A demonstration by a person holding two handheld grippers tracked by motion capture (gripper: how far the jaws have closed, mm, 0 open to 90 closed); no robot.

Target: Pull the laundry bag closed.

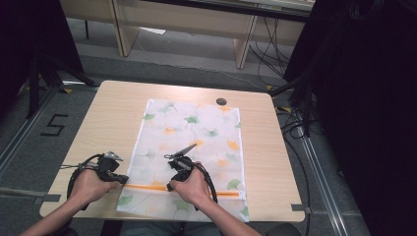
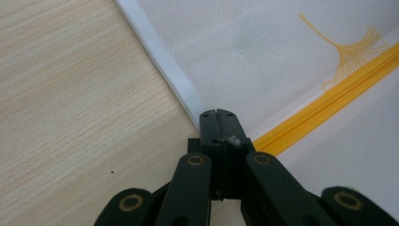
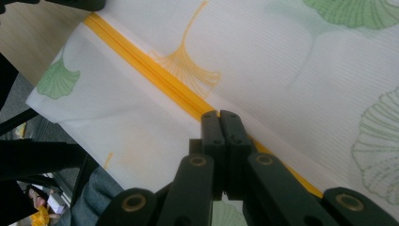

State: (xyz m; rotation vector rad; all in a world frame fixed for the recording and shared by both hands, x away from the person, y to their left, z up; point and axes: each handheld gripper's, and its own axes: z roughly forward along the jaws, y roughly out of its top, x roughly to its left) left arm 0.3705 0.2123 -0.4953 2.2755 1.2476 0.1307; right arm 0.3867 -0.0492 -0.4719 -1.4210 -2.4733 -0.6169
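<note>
Flat on the table (image 1: 98, 128) lies a white bag (image 1: 196, 132) printed with green and orange leaves, its near end hanging just over the table's front edge. An orange zipper (image 1: 152, 187) runs across it near that end. At the zipper's left end, by the bag's white hem, the left gripper (image 2: 219, 114) has its jaws pressed together, and a scrap of white shows between them. Further along, the right gripper (image 3: 219, 115) rests on the zipper with jaws together; whether they pinch it I cannot tell. Beyond the bag's far edge sits a small dark disc (image 1: 221, 101).
</note>
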